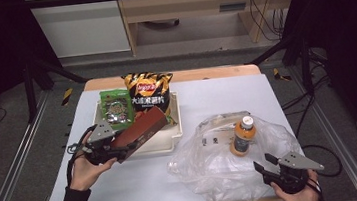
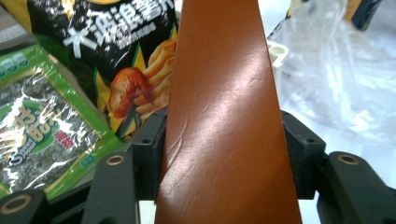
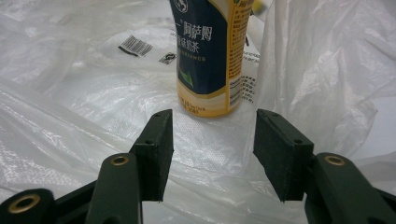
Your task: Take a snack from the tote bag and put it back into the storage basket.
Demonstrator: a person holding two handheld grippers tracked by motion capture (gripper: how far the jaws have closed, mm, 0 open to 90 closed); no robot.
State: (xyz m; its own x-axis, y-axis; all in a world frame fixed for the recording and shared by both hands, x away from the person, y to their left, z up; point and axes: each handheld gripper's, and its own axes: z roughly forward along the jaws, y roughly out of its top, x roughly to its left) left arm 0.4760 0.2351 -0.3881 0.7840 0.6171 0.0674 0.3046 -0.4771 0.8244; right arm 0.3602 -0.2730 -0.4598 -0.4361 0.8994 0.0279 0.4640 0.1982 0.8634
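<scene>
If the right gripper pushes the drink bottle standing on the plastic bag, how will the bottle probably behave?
The bottle stands upright and is tall for its base, so a push near the cap would probably tip it. Being round, it may then roll. The thin, crinkled plastic bag under it looks slippery, so the bottle might slide with the film instead. The right gripper is open, not touching it.

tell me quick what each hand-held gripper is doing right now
Left hand-held gripper: shut on the brown box.
Right hand-held gripper: open, holding nothing, over the clear plastic bag near the bottle.
</scene>
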